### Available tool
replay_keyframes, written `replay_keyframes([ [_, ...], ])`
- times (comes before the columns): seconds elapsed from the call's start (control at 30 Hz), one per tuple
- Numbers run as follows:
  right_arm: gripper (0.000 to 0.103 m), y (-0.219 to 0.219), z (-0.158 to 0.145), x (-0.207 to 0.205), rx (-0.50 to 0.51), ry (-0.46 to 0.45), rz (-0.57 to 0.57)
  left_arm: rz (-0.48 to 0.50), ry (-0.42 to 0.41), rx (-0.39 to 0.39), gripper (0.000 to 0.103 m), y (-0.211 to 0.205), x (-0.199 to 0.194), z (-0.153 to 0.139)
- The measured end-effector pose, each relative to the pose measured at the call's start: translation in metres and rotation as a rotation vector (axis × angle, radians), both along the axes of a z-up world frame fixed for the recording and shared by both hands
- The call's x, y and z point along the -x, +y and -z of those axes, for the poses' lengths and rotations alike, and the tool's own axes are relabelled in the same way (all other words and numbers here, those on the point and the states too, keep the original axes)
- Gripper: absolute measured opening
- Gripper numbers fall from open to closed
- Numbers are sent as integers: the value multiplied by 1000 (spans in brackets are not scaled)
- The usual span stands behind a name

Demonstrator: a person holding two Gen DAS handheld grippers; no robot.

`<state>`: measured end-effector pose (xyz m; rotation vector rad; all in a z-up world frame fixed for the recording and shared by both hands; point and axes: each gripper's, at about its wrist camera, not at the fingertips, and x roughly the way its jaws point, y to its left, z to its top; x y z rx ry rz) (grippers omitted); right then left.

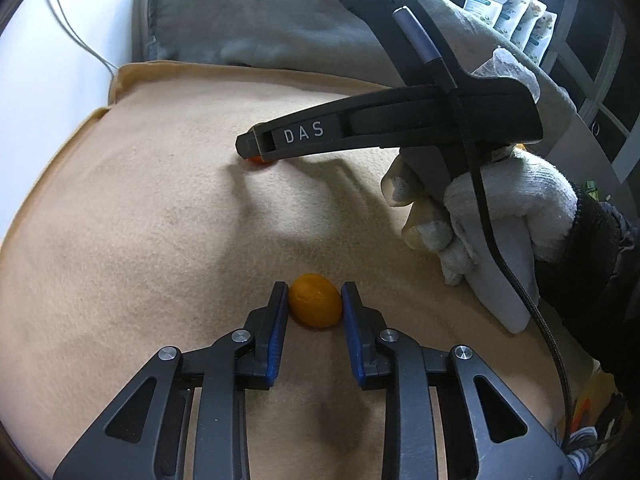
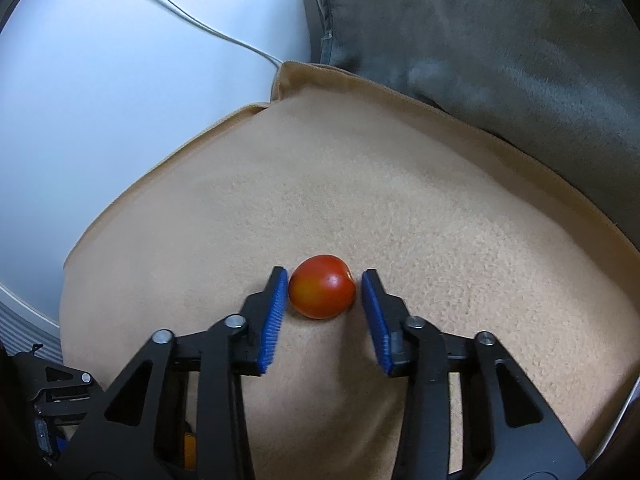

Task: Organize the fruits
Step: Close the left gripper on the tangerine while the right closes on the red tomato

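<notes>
Seen from the left wrist, the left gripper (image 1: pixel 314 300) has its jaws drawn in almost as far as they go, both blue pads (image 1: pixel 280 320) pressed against the sides of a small orange fruit (image 1: pixel 315 300) that sits squarely between the tips on the tan blanket (image 1: pixel 140 220). The fruit is egg-shaped, smooth and yellow-orange, with a faint scuff on top. Beyond the jaws and to their right, a hand in a white glove (image 1: pixel 480 220) grips the handle of the right gripper (image 1: pixel 256 152), which slants down to the blanket, its tip over a red fruit (only a sliver shows there). From the right wrist, the right gripper (image 2: pixel 324 288) stands narrowly open around the red fruit (image 2: pixel 322 286): the left-hand pad (image 2: pixel 276 312) touches or all but touches it, while the right-hand pad (image 2: pixel 374 316) stands just clear, a thin gap showing. The fruit is round, glossy, red shading to orange on one side, lying on the tan blanket (image 2: pixel 360 200) between the tips. Ahead of the jaws lies a grey cushion (image 2: pixel 480 40).
</notes>
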<state>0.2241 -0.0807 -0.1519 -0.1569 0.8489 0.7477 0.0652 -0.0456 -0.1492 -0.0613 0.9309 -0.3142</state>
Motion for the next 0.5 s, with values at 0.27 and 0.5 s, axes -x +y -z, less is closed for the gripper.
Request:
replay_keyframes([
  [0.27,35,-1,0,3,-12,-12,12,-7,1,13,25,3,-2,-1],
  [0.5,35,-20,-15,9,-45,-30,41,-10,-12,14,24,4,-2,-6],
])
